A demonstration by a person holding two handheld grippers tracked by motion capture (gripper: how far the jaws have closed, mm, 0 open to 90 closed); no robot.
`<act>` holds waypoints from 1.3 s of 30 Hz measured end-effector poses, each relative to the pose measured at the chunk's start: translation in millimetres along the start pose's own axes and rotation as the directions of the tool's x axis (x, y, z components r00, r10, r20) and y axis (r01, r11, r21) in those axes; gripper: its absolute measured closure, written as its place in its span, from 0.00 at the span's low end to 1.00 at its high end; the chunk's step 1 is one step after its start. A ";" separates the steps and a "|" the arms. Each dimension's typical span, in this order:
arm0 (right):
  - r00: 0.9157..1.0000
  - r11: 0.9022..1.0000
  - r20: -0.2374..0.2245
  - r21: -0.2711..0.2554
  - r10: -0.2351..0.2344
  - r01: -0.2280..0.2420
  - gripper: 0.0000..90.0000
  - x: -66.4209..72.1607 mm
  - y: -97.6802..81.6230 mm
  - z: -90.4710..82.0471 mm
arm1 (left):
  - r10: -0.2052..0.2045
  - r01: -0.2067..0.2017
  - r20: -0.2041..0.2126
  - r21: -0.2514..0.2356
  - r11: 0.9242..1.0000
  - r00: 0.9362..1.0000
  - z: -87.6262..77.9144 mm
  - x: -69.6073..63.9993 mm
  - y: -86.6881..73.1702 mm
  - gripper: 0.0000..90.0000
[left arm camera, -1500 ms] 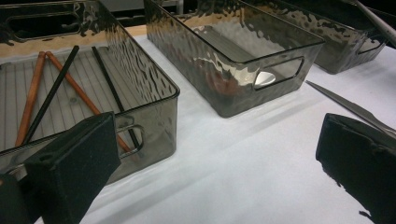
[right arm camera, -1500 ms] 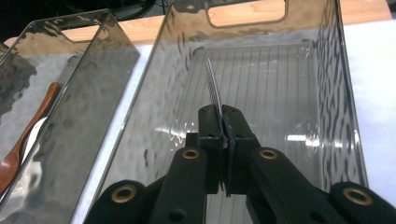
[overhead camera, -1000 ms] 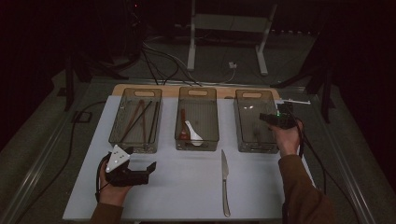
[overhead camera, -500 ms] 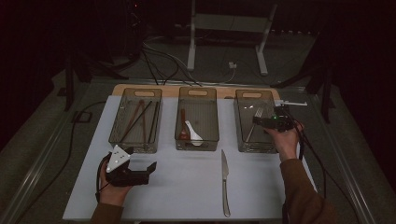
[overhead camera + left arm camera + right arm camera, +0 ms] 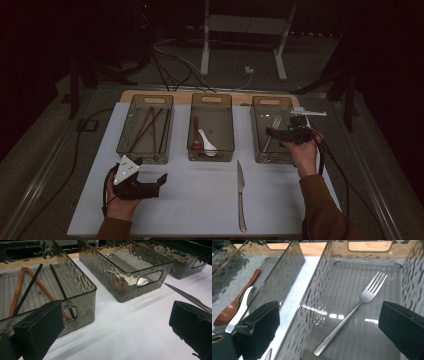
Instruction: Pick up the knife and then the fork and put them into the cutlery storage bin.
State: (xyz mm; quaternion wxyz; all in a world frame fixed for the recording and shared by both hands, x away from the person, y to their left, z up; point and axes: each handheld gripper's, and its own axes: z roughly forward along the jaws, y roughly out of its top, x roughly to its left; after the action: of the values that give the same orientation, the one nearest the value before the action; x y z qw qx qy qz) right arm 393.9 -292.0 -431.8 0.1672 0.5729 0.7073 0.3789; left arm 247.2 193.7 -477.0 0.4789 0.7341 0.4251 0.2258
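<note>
A steel fork (image 5: 352, 315) lies flat on the floor of the right smoky bin (image 5: 260, 150), seen in the high view as a fork (image 5: 272, 126). My right gripper (image 5: 271, 132) hovers over that bin. Its jaws have just been opening and stand wide in the right gripper view, the gripper (image 5: 329, 332) holding nothing and the fork lying free below. My left gripper (image 5: 161, 179) rests low on the white table, open and empty, and its own view has the gripper (image 5: 115, 325) facing the left bin (image 5: 82, 290).
The left bin holds black and brown chopsticks (image 5: 32, 287). The middle bin (image 5: 212, 150) holds a wooden spoon (image 5: 234, 307) and a white spoon (image 5: 242, 310). A table knife (image 5: 241, 195) lies on the white table (image 5: 200, 210) in front of the bins.
The right hand has shifted slightly over the right bin and its jaws have spread apart. The left hand has kept still.
</note>
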 end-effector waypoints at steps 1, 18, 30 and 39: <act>1.000 1.000 -0.002 0.000 -0.005 0.005 0.04 0.7 -1.3 -0.6 | 0.000 0.000 -0.001 0.000 1.000 1.000 -0.1 0.1 0.0 0.01; 0.994 0.996 -0.069 -0.035 -0.090 0.087 0.00 27.5 -18.5 -18.3 | 0.002 -0.002 -0.003 0.000 1.000 1.000 -0.7 -0.3 0.1 0.01; 0.972 0.981 -0.131 -0.035 -0.193 0.190 0.00 64.8 -46.6 -34.1 | 0.003 -0.003 -0.001 0.001 1.000 1.000 -0.5 -1.0 0.1 0.01; 0.953 0.969 -0.185 0.004 -0.241 0.246 0.00 86.6 -76.1 -35.5 | 0.007 -0.007 0.000 0.003 1.000 1.000 -0.4 -1.7 0.2 0.01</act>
State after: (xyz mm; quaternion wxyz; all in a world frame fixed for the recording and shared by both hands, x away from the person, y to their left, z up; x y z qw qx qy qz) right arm 293.1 -227.4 -446.7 0.1391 0.4462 0.7900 0.3967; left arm 246.0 192.5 -476.5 0.4773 0.7363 0.4227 0.2268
